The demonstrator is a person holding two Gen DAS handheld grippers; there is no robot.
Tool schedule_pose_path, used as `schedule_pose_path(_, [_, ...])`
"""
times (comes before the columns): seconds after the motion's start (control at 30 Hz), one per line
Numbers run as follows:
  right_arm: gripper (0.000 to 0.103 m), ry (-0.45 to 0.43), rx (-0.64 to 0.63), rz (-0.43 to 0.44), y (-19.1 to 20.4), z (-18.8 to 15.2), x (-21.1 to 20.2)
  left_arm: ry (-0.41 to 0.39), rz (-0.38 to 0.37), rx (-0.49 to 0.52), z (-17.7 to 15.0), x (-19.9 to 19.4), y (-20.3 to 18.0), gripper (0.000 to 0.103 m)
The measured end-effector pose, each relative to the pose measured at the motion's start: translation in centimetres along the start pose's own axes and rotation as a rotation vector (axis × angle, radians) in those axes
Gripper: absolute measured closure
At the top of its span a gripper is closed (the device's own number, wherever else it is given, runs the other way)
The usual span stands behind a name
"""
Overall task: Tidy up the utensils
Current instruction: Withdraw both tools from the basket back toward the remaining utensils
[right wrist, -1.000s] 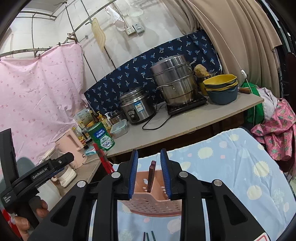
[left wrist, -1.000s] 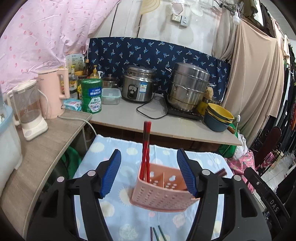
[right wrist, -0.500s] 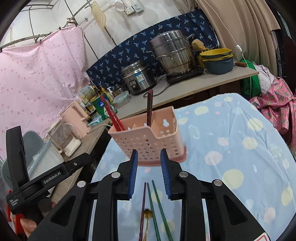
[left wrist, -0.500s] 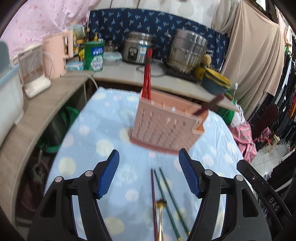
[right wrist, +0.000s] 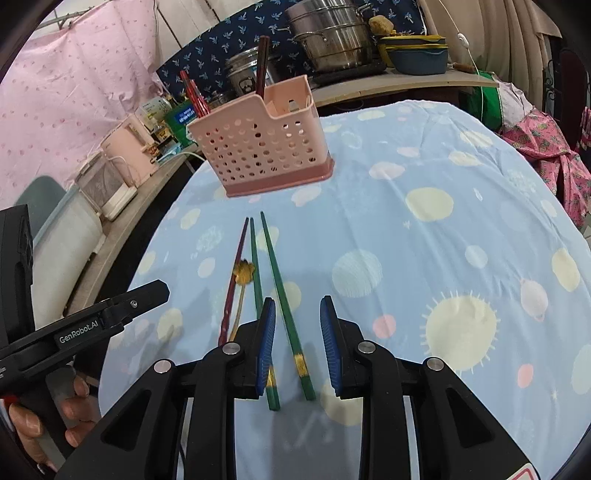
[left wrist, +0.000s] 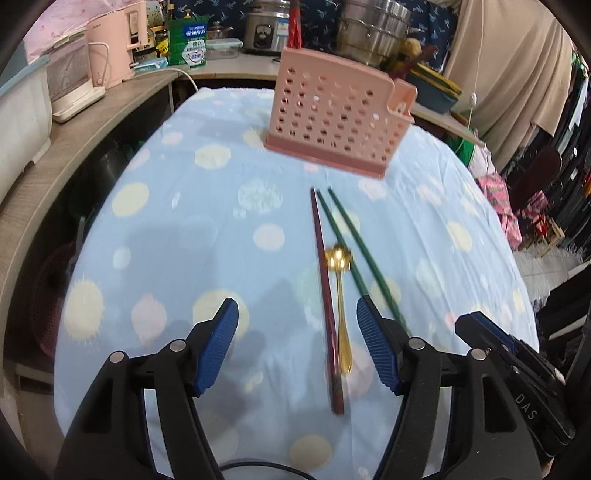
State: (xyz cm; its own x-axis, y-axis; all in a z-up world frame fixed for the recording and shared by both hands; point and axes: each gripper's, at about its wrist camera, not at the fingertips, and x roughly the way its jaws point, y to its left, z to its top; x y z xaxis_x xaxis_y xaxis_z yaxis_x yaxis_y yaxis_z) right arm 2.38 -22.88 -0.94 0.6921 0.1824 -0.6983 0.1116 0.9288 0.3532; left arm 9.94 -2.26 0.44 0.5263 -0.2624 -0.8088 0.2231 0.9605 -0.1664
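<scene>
A pink perforated utensil caddy (left wrist: 338, 110) (right wrist: 264, 147) stands on the far side of the blue spotted tablecloth (left wrist: 184, 229), with red chopsticks (right wrist: 194, 96) and one dark chopstick (right wrist: 261, 62) standing in it. In front of it lie a dark red chopstick (left wrist: 325, 291) (right wrist: 232, 284), a gold spoon (left wrist: 340, 291) (right wrist: 242, 291) and two green chopsticks (left wrist: 354, 251) (right wrist: 280, 291). My left gripper (left wrist: 297, 347) is open above the spoon's handle and the dark red chopstick. My right gripper (right wrist: 297, 347) is open astride the right green chopstick.
A wooden counter (left wrist: 92, 107) runs along the left with a pink kettle (left wrist: 118, 40) and a white blender (left wrist: 72, 77). A back shelf holds a rice cooker (left wrist: 267, 22), a steel pot (right wrist: 328, 33) and stacked bowls (right wrist: 415, 51). Clothes (right wrist: 546, 140) hang right.
Both grippers have drawn back from the caddy and lowered toward the utensils lying on the cloth. The right gripper, nearly closed earlier, has opened wider. The dark chopstick stays in the caddy.
</scene>
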Motion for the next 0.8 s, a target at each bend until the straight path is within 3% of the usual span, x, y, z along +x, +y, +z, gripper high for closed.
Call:
schedule_pose_path(0.33, [0.078,0.047,-0.096,-0.046,0.6,-3.6,0.6,0.079,-0.006,0.048,-5.0,1.0,-0.9,0.04])
schedule_pose_path(0.67, [0.078,0.082,-0.111,-0.055,0.5,-4.4,1.9,0.098,0.003,0.074,-5.8,2.4,-1.5,0.04])
schedule_pose_path(0.8, [0.078,0.09,-0.118,-0.055,0.7,-4.4,2.4,0.09,0.027,0.092,-5.7,2.7,-1.5,0.045])
